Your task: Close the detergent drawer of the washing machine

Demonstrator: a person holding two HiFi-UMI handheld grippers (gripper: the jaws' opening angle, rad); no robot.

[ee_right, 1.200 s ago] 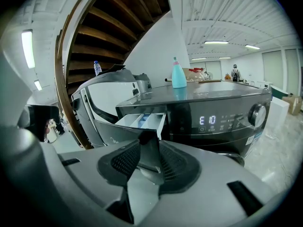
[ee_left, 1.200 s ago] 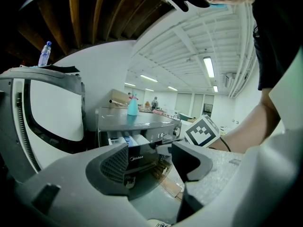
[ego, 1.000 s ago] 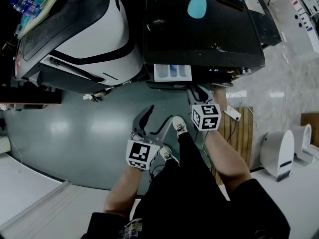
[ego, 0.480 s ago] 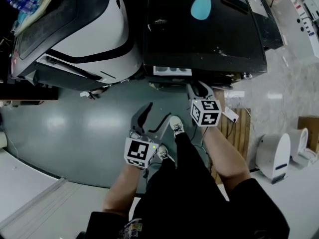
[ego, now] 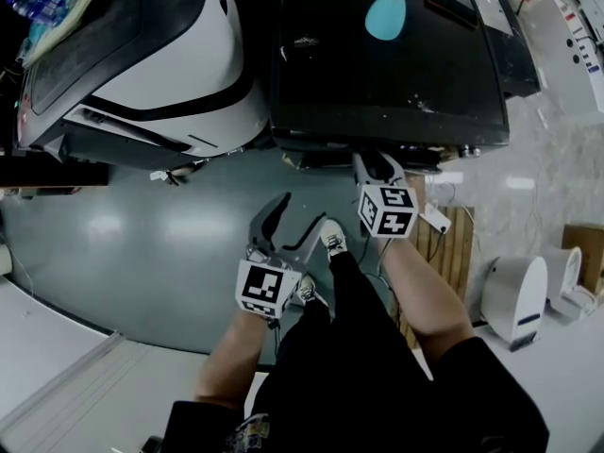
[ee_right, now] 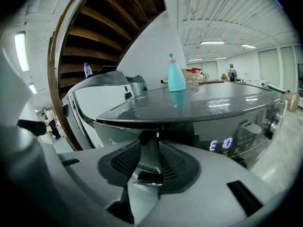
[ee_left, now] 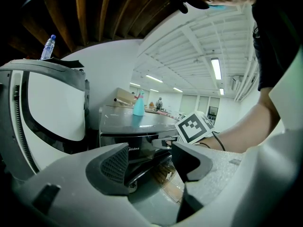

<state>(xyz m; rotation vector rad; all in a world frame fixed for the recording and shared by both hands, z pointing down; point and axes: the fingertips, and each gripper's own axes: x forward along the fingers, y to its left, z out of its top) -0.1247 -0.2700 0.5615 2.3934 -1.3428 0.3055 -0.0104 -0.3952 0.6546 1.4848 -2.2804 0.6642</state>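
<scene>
The dark washing machine (ego: 387,64) stands at the top of the head view. Its detergent drawer no longer sticks out from under the top's front edge. My right gripper (ego: 376,166) is up against that front. In the right gripper view its jaws (ee_right: 149,167) are nearly together, shut on a thin grey piece of the drawer front (ee_right: 150,148). My left gripper (ego: 293,223) hangs above the floor, short of the machine. It is open (ee_left: 150,162) with nothing between its pads.
A blue spray bottle (ego: 387,12) stands on the machine's top, and the panel display (ee_right: 221,144) is lit. A white and black machine (ego: 160,55) stands to the left. A wooden pallet (ego: 453,243) and a white appliance (ego: 514,295) lie to the right. The person's shoes (ego: 332,234) are below the grippers.
The white drawer, sticking out a second ago, has slid in until it is out of sight. My right gripper moved with it toward the machine. The left gripper drifted slightly.
</scene>
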